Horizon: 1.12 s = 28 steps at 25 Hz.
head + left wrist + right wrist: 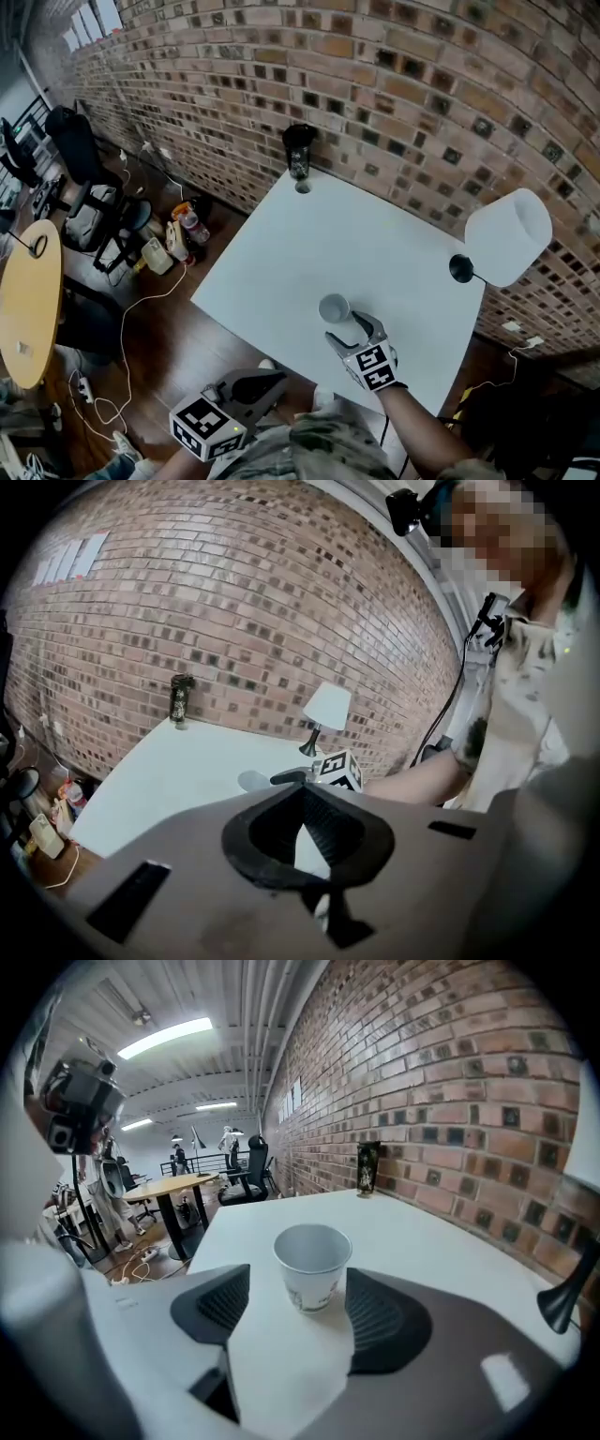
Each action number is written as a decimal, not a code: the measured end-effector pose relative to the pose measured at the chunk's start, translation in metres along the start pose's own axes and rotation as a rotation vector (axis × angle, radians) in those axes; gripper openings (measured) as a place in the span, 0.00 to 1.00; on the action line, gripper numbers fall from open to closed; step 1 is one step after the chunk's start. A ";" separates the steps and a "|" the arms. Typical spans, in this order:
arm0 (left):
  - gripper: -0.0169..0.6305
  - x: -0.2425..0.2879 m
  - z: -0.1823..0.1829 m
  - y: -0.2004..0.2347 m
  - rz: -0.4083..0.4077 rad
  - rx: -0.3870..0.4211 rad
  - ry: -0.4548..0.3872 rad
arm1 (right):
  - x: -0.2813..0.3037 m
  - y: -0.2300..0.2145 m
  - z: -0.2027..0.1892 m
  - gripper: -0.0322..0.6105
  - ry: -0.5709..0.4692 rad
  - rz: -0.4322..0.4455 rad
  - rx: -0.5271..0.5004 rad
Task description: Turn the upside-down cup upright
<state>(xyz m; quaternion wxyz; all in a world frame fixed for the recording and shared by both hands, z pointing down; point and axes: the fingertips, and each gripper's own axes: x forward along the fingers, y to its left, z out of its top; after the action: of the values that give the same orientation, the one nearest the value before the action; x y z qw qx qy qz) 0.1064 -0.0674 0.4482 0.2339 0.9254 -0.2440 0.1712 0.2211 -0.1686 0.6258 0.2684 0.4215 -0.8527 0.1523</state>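
The cup (312, 1265) stands upright near the front of the table (281, 253). It is a plain white paper cup that narrows toward its base, with an open round mouth and some faint print low on its side. The tabletop under it is smooth, matte white and square-cornered.

The right gripper (300, 1283) reaches in from the near edge. Its jaws are spread wide, one to each side of the cup, and their black ribbed pads face its wall. There's a clear gap on the left side. The right pad sits close in, so nothing is squeezing the cup. Its marker cube (373, 366) sits just behind, over the table edge.

The left gripper (302, 794) hangs off the table, low by the person's body. Its jaws are drawn together, tips meeting, with nothing in them.

At the right edge of the table is a lamp (509, 234) with a white drum shade tilted on a thin black stem and a round black foot. A dark bottle (299, 159) stands alone at the far corner, well away from the cup.

A rough red-brown brick wall (422, 84) runs close behind the table. To the left there's dark wood floor with a pale cable (141, 309) looping across it. Some bottles and clutter (178, 234) sit by the wall, near black office chairs (80, 150) and a round wooden table (28, 300). Nothing blocks the way to the cup.
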 end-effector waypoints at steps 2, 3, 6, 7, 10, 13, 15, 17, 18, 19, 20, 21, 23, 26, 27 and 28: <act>0.04 -0.003 0.004 0.010 -0.001 0.007 0.008 | 0.017 -0.007 -0.005 0.59 0.014 -0.017 0.014; 0.04 -0.005 0.006 0.017 0.000 0.011 0.014 | 0.024 -0.008 -0.006 0.62 0.016 -0.020 0.020; 0.04 -0.010 0.012 0.037 -0.004 0.016 0.027 | 0.039 -0.009 -0.006 0.63 0.027 -0.023 0.010; 0.04 -0.010 0.013 0.043 -0.006 0.015 0.030 | 0.042 -0.009 -0.005 0.63 0.024 -0.029 0.010; 0.04 -0.013 0.018 0.060 -0.011 0.013 0.028 | 0.047 -0.014 0.000 0.61 0.016 -0.055 0.017; 0.04 -0.017 0.020 0.073 -0.015 0.003 0.018 | 0.047 -0.015 0.000 0.55 0.029 -0.078 0.011; 0.04 -0.020 0.021 0.081 -0.023 0.004 0.013 | 0.042 -0.016 -0.001 0.54 0.057 -0.095 -0.004; 0.04 -0.022 0.021 0.088 -0.038 -0.002 0.003 | 0.037 -0.021 -0.003 0.54 0.127 -0.108 -0.049; 0.04 -0.022 0.021 0.091 -0.047 -0.007 -0.004 | 0.034 -0.023 -0.005 0.54 0.177 -0.110 -0.080; 0.04 -0.022 0.021 0.095 -0.055 -0.011 -0.009 | 0.032 -0.024 -0.005 0.54 0.230 -0.110 -0.114; 0.04 -0.022 0.021 0.097 -0.063 -0.015 -0.011 | 0.031 -0.025 -0.005 0.54 0.280 -0.108 -0.148; 0.04 -0.022 0.020 0.100 -0.069 -0.015 -0.012 | 0.031 -0.025 -0.004 0.54 0.327 -0.104 -0.181; 0.04 -0.023 0.019 0.103 -0.082 -0.007 -0.015 | 0.033 -0.023 -0.006 0.54 0.407 -0.086 -0.240; 0.04 -0.027 0.017 0.108 -0.092 -0.015 -0.028 | 0.046 -0.023 -0.005 0.54 0.472 -0.064 -0.307; 0.04 -0.029 0.015 0.111 -0.091 -0.021 -0.031 | 0.053 -0.022 -0.003 0.54 0.484 -0.056 -0.327; 0.04 -0.032 0.013 0.114 -0.087 -0.027 -0.032 | 0.059 -0.021 -0.002 0.54 0.497 -0.044 -0.345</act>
<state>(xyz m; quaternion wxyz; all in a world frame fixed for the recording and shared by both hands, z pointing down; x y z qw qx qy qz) 0.0218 -0.1502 0.4632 0.2497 0.9346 -0.2095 0.1427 0.2089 -0.2179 0.6632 0.5395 0.3380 -0.7649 0.0977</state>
